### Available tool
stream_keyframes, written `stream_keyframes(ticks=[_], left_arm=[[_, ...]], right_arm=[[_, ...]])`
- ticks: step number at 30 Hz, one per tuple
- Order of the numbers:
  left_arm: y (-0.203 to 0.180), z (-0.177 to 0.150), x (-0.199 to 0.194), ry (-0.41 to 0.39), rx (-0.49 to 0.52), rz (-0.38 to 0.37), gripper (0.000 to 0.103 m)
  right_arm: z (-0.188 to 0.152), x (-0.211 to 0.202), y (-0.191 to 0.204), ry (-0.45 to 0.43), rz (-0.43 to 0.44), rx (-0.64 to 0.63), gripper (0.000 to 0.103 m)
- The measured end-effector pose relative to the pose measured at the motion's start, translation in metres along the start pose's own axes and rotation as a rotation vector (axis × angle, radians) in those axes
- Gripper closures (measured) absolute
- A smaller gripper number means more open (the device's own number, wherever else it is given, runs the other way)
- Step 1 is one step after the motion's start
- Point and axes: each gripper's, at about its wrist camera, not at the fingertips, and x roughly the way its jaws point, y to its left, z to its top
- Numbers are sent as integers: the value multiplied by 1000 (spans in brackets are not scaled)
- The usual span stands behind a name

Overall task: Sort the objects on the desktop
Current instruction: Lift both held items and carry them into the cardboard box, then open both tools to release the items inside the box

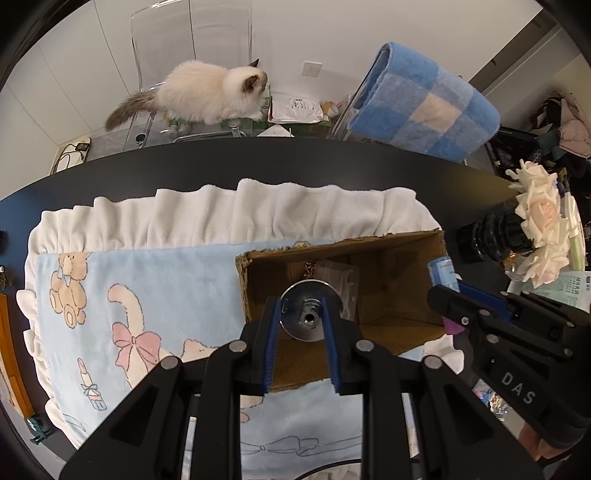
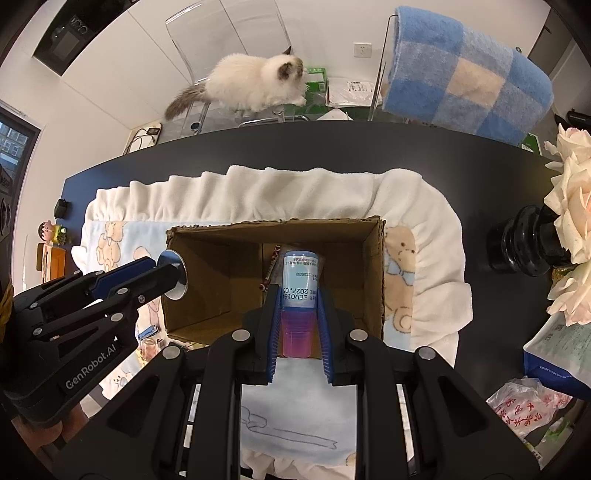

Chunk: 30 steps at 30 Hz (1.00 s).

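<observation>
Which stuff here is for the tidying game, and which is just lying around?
For the job:
cardboard box
round metal disc in the left gripper
blue and pink tube in the right gripper

Just there:
cat
checked blanket
white roses
cartoon blanket

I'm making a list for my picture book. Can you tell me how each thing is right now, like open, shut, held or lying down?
Left gripper: shut on the metal disc.
Right gripper: shut on the tube, held over the box.
Cardboard box: open on top, a few small things inside.
Blanket: spread flat under the box.
Cat: standing on the clear chair.
</observation>
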Motion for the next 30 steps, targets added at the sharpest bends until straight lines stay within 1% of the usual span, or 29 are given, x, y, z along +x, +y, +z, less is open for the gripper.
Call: stream_keyframes(ticks=[14,17,18,19,20,21,22,23,24,25,26,28,29,30], left_arm=[[-1,2,-3,-16,9,-4,80],[-3,2,-4,-21,23,16,80],[-3,1,-5,-19,31,20,80],[-4,1,-4,-13,37,25,80],[-4,1,-3,-5,40,30,75],[-4,0,-4,-3,40,32,68],[-3,-1,-4,-2,40,33,46],[-3,-2,-5,-6,41,38,25],[-3,-4,-9,-21,46,47,18],[-3,-6,-12,-34,52,55,12],[-2,-7,-15,-38,55,58,10],[0,-9,-19,-39,54,60,7],[1,-10,-21,-37,53,59,5],[2,-12,-22,-33,54,56,5]], right_arm=[[2,4,2,7,-8,15,82],[1,3,2,5,-16,17,75],[1,2,2,4,-20,16,71],[1,1,2,1,-24,16,63],[0,1,2,-3,-31,18,57],[-1,0,3,-8,-39,20,48],[-2,-1,2,-13,-43,20,45],[-3,-2,2,-17,-48,21,44],[-5,-3,2,-19,-52,24,41],[-6,-4,2,-21,-54,28,37],[-7,-5,2,-24,-60,34,35],[-10,-8,0,-31,-71,43,24],[-12,-8,-1,-35,-74,49,22],[-15,-10,-2,-40,-77,55,17]])
